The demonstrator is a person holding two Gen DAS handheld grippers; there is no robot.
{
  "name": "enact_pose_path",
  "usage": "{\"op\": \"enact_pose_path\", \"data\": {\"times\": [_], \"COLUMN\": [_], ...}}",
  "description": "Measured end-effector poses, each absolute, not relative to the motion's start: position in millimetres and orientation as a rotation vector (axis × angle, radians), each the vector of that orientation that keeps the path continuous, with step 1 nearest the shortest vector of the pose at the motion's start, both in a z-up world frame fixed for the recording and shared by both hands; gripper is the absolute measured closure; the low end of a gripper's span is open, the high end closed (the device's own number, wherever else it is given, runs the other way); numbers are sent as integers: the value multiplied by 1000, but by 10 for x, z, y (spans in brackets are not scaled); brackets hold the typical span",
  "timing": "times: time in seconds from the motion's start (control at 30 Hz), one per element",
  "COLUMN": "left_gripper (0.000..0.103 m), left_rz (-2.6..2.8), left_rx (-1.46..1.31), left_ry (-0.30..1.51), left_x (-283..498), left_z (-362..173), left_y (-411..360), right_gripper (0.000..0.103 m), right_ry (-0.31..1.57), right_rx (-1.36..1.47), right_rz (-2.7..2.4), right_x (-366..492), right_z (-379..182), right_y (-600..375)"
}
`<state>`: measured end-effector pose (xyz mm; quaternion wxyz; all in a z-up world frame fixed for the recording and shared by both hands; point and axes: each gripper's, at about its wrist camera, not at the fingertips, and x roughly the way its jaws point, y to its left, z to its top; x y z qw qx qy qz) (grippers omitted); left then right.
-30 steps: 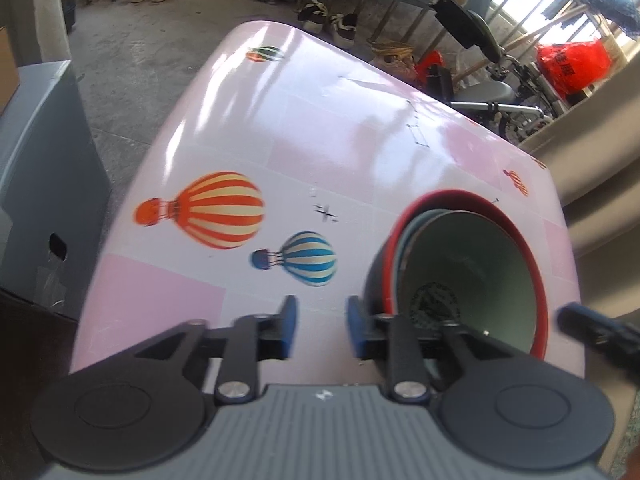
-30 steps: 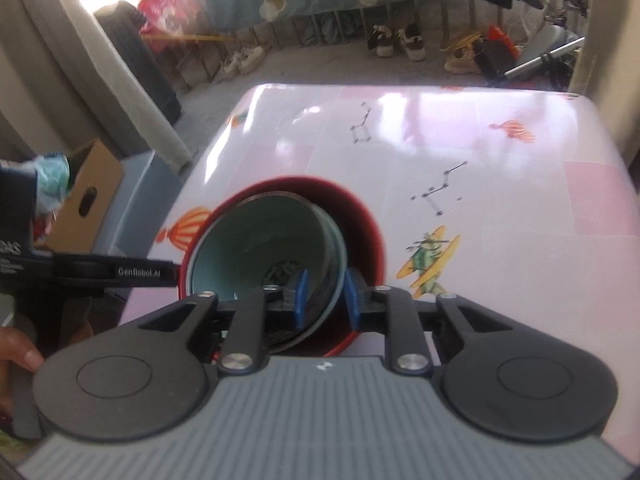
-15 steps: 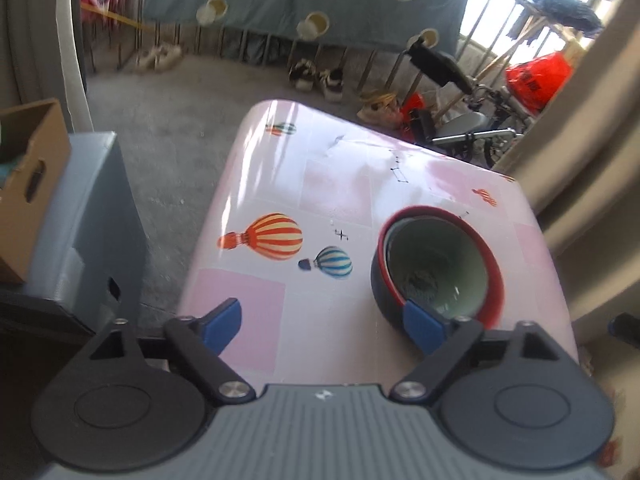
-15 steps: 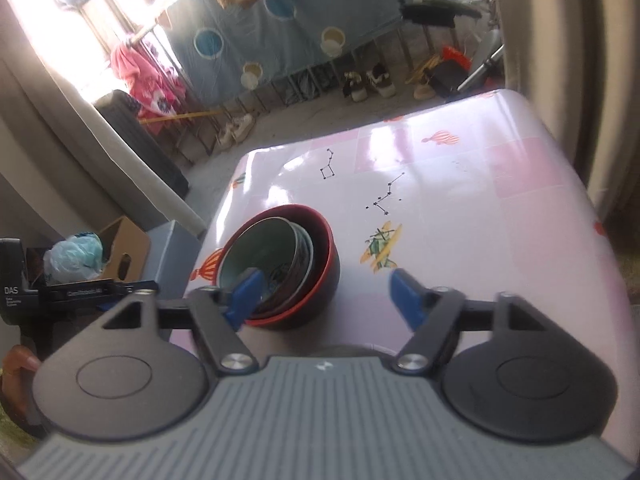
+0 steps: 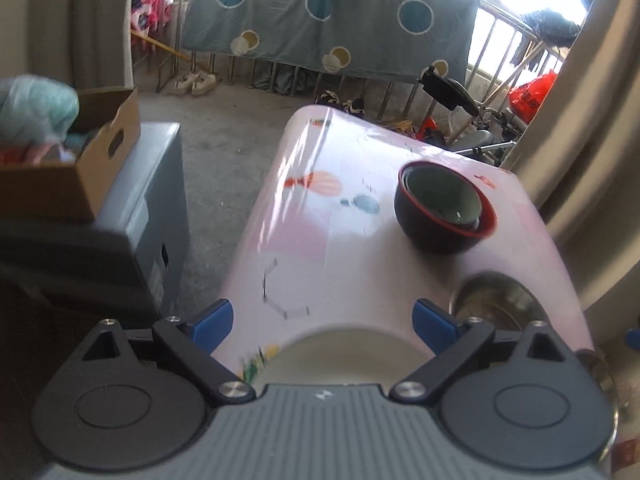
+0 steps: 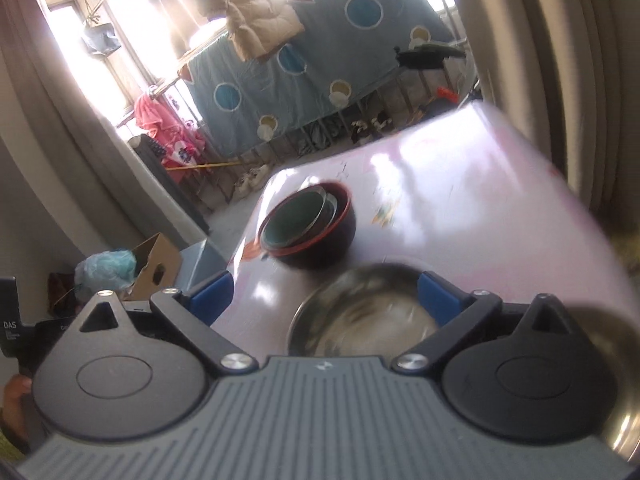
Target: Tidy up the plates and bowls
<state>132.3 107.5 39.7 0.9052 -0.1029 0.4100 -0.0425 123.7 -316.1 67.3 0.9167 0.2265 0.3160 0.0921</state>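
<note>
A black bowl with a red rim (image 5: pixel 440 220) holds smaller green bowls nested inside and stands on the pink table (image 5: pixel 320 248); it also shows in the right wrist view (image 6: pixel 310 226). A steel bowl (image 5: pixel 500 300) sits nearer, also seen in the right wrist view (image 6: pixel 360 312). A white plate (image 5: pixel 340 356) lies just under my left gripper (image 5: pixel 322 320), which is open and empty. My right gripper (image 6: pixel 324 296) is open and empty, just above the steel bowl's near side.
A grey cabinet (image 5: pixel 152 208) with a cardboard box (image 5: pixel 80 160) stands left of the table. Curtains (image 5: pixel 592 160) hang at the right. A blue spotted sheet (image 5: pixel 320 28), shoes and a bicycle are beyond the table's far end.
Both grippers opened, released the nested bowls and pulled back and up from them. The steel bowl and white plate have come into view.
</note>
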Motion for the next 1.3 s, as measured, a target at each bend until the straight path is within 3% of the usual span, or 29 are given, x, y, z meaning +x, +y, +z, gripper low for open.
{"op": "enact_pose_path", "data": {"times": [0.5,0.67,0.87,1.1,1.17,1.3], "left_gripper": [8,38,63,79,83,82], "left_rz": [-29,-18,-38,-34,-37,-39], "left_rx": [-200,-211,-230,-247,-248,-244], "left_ry": [833,896,908,957,969,956], "left_x": [677,736,793,940,977,1002], "left_z": [-165,-339,-424,-548,-584,-611], "left_y": [1199,1270,1359,1399,1397,1377], "right_gripper": [8,25,48,66,75,84], "right_ry": [909,977,1015,1011,1014,1013], "right_rx": [635,626,649,647,647,630], "right_rz": [399,378,352,309,300,300], "right_x": [836,962,1150,1317,1354,1425], "right_z": [-231,-545,-745,-821,-839,-871], "right_y": [-2267,-1952,-1820,-1884,-1904,-1869]}}
